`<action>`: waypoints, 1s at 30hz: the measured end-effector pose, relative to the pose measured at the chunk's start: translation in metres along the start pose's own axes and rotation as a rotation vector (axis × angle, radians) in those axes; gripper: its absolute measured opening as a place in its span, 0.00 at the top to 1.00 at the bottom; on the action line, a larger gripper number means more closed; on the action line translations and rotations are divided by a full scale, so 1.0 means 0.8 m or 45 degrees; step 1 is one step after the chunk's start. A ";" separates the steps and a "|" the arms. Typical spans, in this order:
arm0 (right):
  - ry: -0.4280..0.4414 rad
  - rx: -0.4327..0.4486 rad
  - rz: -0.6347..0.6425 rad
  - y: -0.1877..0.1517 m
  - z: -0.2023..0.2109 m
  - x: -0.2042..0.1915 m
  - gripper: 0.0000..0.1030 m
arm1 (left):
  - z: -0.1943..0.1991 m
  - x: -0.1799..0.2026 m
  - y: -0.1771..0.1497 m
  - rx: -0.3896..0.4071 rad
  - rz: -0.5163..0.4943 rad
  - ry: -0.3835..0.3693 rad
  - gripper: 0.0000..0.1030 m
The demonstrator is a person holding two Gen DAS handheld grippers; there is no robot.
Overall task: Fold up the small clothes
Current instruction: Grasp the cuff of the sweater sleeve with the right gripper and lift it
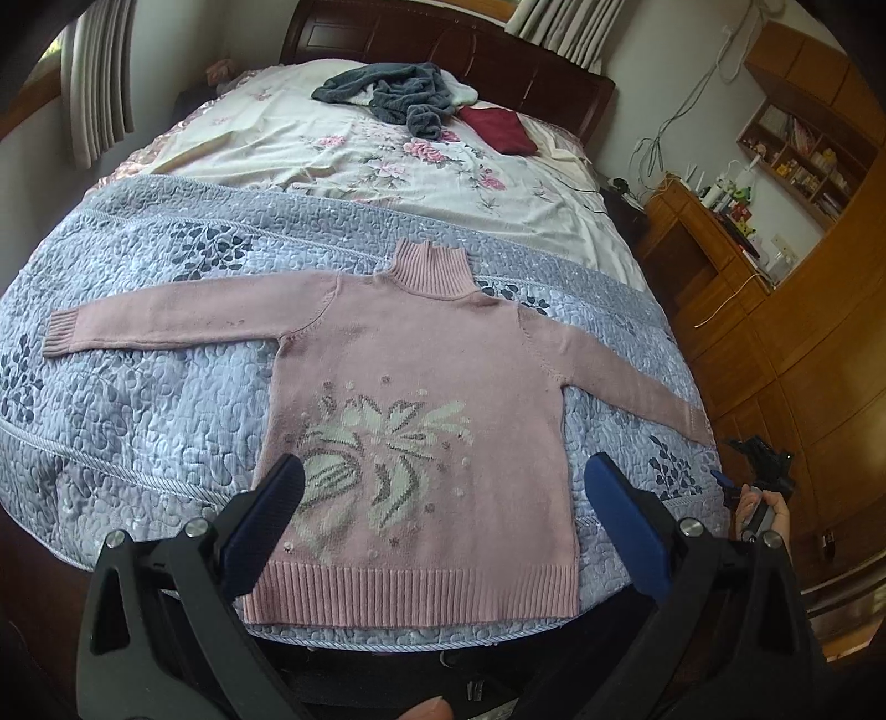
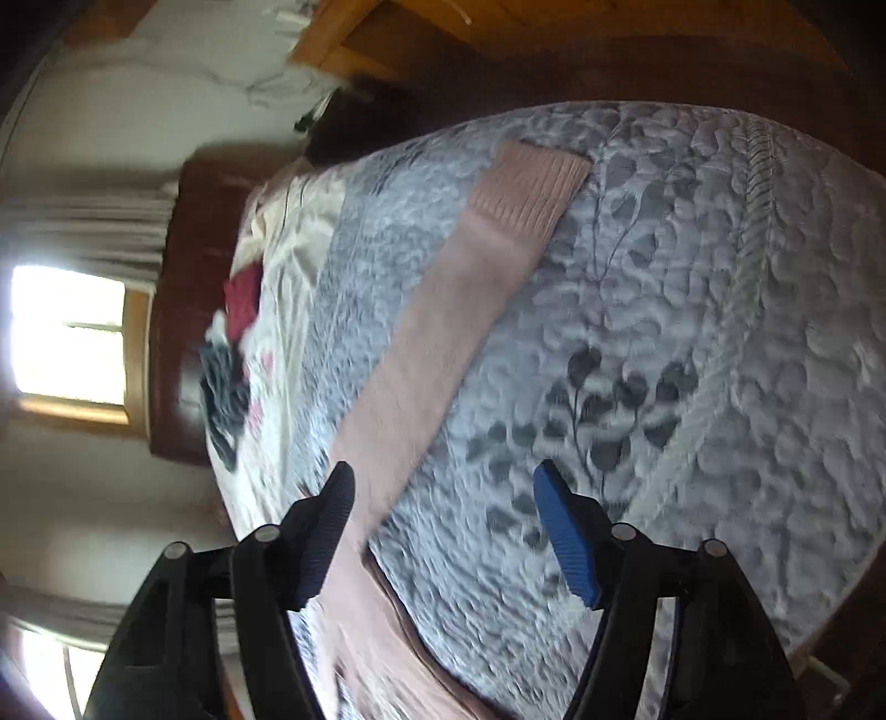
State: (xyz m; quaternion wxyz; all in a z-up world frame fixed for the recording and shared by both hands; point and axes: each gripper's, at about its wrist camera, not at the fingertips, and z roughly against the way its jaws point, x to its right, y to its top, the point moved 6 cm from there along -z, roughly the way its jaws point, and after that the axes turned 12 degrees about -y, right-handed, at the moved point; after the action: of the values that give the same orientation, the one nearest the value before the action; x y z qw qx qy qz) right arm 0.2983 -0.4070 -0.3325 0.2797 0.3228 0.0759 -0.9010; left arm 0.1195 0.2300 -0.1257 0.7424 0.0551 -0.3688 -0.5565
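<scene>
A small pink turtleneck sweater [image 1: 421,387] with a white floral pattern lies flat, face up, on the grey-blue quilt [image 1: 138,399], both sleeves spread out. My left gripper [image 1: 443,471] hovers open above its lower half, nothing between the fingers. In the left wrist view the right gripper [image 1: 758,459] shows at the right edge, held in a hand [image 1: 767,512], near the right cuff. In the right wrist view the right sleeve [image 2: 437,343] runs diagonally, its ribbed cuff [image 2: 526,194] at the top. My right gripper [image 2: 443,482] stands open above the sleeve and quilt; that view is blurred.
Further up the bed lie a grey garment [image 1: 398,94] and a dark red cloth [image 1: 498,130] on a floral sheet [image 1: 354,166]. A dark headboard [image 1: 443,39] is behind. Wooden cabinets and a desk [image 1: 764,288] stand to the right. The bed's foot edge [image 1: 387,637] is near me.
</scene>
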 end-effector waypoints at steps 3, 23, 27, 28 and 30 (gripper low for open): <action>0.065 0.029 -0.161 0.063 -0.027 0.027 0.42 | -0.026 -0.005 0.001 -0.043 0.039 0.026 0.03; 0.004 0.113 -0.243 0.177 -0.128 0.036 0.74 | -0.152 -0.047 0.022 -0.154 0.409 -0.161 0.03; 0.000 0.168 -0.103 0.178 -0.108 -0.009 0.93 | -0.156 -0.065 0.034 -0.126 0.371 -0.132 0.03; 0.000 0.186 -0.031 0.174 -0.101 -0.032 0.94 | -0.158 -0.069 0.037 -0.115 0.378 -0.154 0.03; -0.013 0.224 0.146 0.157 -0.085 -0.090 0.94 | -0.163 -0.077 0.046 -0.098 0.379 -0.188 0.03</action>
State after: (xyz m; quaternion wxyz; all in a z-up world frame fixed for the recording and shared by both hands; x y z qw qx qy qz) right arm 0.4499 -0.4576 -0.3350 0.3019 0.3452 -0.0234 -0.8884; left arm 0.2209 0.2544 -0.2317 0.7892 -0.0697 -0.4047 -0.4566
